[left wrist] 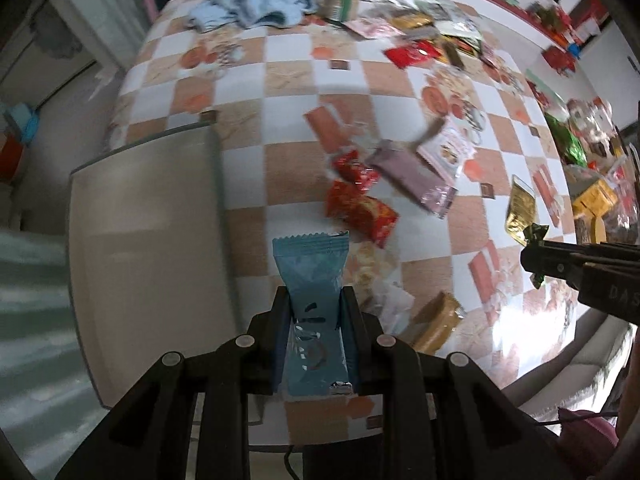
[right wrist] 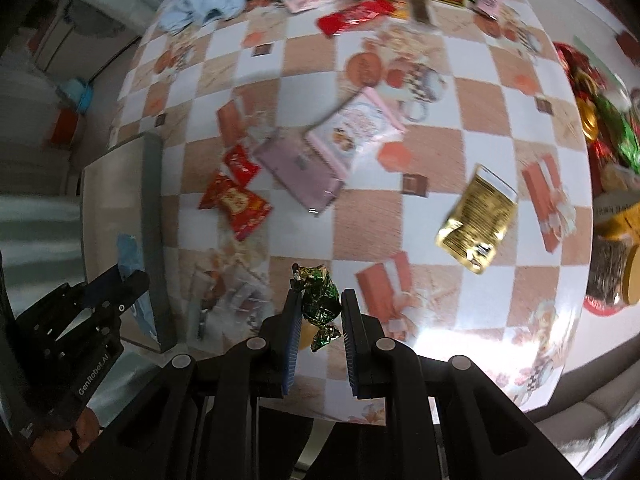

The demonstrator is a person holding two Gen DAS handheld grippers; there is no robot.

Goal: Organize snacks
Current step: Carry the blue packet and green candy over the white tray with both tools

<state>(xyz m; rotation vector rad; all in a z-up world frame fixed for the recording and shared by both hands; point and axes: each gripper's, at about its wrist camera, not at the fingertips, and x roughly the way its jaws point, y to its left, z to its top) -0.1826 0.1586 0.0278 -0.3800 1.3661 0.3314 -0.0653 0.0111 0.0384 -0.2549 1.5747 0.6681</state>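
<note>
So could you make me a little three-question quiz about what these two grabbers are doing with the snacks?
1. True or false: the left gripper holds a blue packet.
2. What does the right gripper hold? A) the gold pouch B) a green foil candy C) the red wrapper
3. Fill in: to the left of the checkered table stands a grey ____.

Key: 1 true. 2 B. 3 bin; in the right wrist view the blue packet shows against its inside.
</note>
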